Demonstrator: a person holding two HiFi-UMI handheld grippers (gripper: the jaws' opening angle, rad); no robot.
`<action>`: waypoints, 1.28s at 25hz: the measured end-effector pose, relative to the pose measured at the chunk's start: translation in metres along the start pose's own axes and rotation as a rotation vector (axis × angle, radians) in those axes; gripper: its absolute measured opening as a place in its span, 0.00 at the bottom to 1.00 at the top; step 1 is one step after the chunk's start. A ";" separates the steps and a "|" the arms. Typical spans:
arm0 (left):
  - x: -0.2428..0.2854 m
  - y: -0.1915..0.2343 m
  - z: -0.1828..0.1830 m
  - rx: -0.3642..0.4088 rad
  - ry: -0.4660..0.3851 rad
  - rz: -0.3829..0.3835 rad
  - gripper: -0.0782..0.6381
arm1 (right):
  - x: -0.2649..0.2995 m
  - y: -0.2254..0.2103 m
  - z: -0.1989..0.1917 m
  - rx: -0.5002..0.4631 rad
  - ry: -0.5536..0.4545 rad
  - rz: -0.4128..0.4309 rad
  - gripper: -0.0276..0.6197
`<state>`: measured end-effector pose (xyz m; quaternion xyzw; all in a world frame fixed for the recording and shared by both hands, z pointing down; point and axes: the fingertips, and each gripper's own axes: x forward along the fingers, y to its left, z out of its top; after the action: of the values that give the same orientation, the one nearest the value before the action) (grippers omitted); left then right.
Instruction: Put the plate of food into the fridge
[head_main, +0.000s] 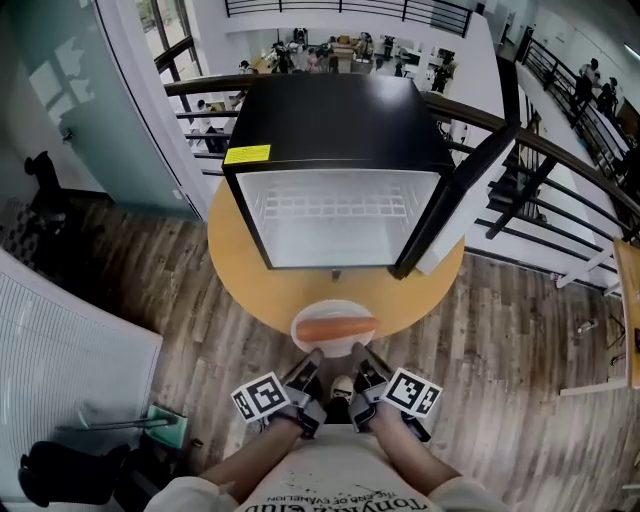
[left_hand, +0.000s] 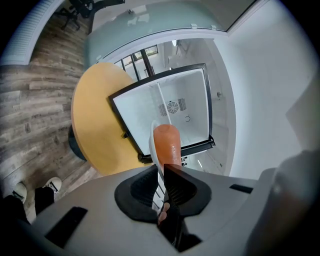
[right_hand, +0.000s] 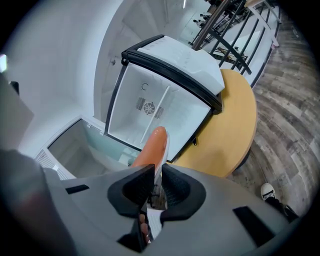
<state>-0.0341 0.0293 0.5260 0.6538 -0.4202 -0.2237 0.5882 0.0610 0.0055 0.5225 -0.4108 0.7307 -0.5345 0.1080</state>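
Note:
A white plate (head_main: 299, 320) with a long orange sausage-like food (head_main: 335, 329) is held level over the near edge of the round wooden table (head_main: 235, 262). My left gripper (head_main: 313, 358) is shut on the plate's near-left rim and my right gripper (head_main: 358, 353) on its near-right rim. In the left gripper view the plate (left_hand: 153, 142) stands edge-on between the jaws of the left gripper (left_hand: 161, 176), the food (left_hand: 167, 145) beside it. The right gripper view shows the same: right gripper (right_hand: 157, 183), plate (right_hand: 164, 152), food (right_hand: 151, 148). Ahead, the black mini fridge (head_main: 340, 120) shows its white inside.
The fridge door (head_main: 468, 195) swings out to the right, over the table's edge. A wire shelf (head_main: 335, 207) crosses the fridge cavity. A black railing (head_main: 560, 160) runs behind the table with a drop beyond. A white panel (head_main: 60, 350) stands at the left on the wood floor.

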 end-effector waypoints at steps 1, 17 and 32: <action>0.006 0.000 0.002 -0.009 -0.004 0.001 0.18 | 0.004 -0.002 0.006 0.001 0.005 0.002 0.14; 0.063 -0.008 0.023 -0.030 -0.042 0.028 0.18 | 0.039 -0.014 0.058 0.007 0.052 0.023 0.14; 0.082 0.001 0.053 -0.031 0.029 0.030 0.18 | 0.069 -0.016 0.065 0.044 0.003 -0.017 0.14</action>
<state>-0.0314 -0.0680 0.5325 0.6415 -0.4177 -0.2119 0.6075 0.0638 -0.0905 0.5294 -0.4136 0.7155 -0.5519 0.1114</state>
